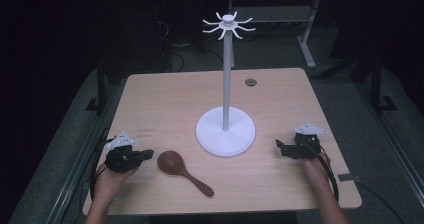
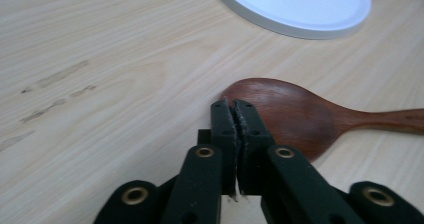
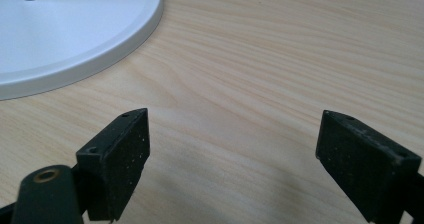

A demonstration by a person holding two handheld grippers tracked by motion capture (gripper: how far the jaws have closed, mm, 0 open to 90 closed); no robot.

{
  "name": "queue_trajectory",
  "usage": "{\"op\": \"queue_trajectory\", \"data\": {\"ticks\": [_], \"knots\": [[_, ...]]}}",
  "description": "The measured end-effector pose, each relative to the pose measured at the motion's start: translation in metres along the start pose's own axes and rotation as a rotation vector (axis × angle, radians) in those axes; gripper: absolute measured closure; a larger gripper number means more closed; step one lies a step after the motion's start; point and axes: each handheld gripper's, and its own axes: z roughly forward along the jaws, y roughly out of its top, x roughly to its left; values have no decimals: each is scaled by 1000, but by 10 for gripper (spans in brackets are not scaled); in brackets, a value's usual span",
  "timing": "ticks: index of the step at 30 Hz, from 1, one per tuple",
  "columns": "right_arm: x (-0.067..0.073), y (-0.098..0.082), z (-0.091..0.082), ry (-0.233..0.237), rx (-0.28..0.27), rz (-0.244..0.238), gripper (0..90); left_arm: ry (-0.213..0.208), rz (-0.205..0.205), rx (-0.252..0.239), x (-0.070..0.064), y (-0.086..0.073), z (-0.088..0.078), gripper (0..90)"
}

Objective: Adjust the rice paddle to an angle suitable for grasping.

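The left gripper [image 2: 235, 106] has its jaws pinched together on nothing, tips just beside the bowl of the wooden spoon [image 1: 183, 171] lying near the front edge of the table [image 1: 165, 99] — so I'd open up first, then come down over the handle rather than the wide bowl. The right gripper [image 3: 232, 159] sits spread wide beside the white hook stand [image 1: 226, 129] — probably ready to steady it for hanging.
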Motion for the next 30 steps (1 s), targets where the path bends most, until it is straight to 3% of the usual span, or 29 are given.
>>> {"op": "queue_trajectory", "data": {"ticks": [5, 8, 23, 30], "knots": [[-1, 0, 0, 9, 2, 1, 134, -35, 21, 22, -9, 2, 5, 896], [-1, 0, 0, 8, 2, -1, 134, -57, 56, 45, -14, 4, 8, 896], [-1, 0, 0, 13, 0, 1, 135, -154, 108, 44, -40, 13, 22, 896], [-1, 0, 0, 13, -2, 14, 135, -208, 141, 72, -54, 16, 32, 897]]}}
